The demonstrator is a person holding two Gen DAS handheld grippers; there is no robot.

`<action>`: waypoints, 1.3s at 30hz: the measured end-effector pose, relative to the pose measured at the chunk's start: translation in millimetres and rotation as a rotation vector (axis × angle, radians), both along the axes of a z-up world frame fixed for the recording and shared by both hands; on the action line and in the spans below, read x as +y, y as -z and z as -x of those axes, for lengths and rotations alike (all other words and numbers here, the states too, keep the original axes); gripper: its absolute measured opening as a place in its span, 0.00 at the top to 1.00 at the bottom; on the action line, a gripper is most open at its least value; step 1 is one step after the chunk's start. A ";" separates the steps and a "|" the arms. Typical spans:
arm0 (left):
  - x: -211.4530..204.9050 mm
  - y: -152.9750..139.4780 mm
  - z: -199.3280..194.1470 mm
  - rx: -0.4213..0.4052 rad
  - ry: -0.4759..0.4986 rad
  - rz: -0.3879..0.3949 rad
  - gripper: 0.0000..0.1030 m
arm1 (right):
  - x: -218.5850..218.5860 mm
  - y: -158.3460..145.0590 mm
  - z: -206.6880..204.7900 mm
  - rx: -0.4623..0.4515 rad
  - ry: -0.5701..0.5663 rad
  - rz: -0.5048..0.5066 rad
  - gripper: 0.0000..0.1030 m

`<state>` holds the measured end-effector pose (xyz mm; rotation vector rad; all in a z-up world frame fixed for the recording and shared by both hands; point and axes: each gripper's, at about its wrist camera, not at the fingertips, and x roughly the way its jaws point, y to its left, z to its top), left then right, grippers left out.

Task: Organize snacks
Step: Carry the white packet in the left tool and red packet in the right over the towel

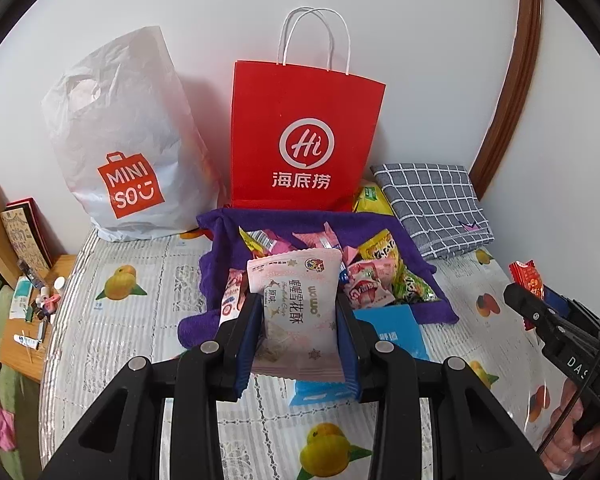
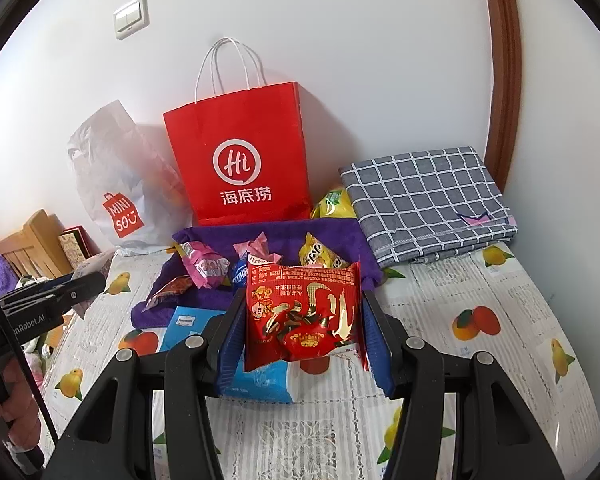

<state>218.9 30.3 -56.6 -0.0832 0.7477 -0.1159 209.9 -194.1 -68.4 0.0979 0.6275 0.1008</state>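
Note:
My left gripper [image 1: 298,312] is shut on a pale pink snack packet [image 1: 296,312], held upright above the table. A red snack packet [image 2: 304,316] is clamped between the blue pads of my right gripper [image 2: 304,320]. Behind both lies a purple cloth [image 1: 340,228] with several loose snacks [image 1: 374,276] piled on it. A red paper bag [image 1: 306,136] and a white plastic bag [image 1: 128,140] stand against the wall at the back. In the left wrist view the right gripper [image 1: 528,286] shows at the right edge with the red packet [image 1: 526,276].
A folded grey checked cloth [image 2: 428,200] lies at the back right, a yellow packet [image 2: 334,204] beside it. A blue packet [image 2: 260,380] lies under the grippers. The fruit-print tablecloth [image 2: 480,300] covers the table. A wooden shelf [image 1: 20,320] with small items stands left.

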 end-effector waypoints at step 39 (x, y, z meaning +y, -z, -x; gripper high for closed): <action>0.8 -0.2 -51.6 0.002 0.011 -0.007 0.67 | 18.5 -6.2 -59.9 -0.021 -0.041 0.040 0.49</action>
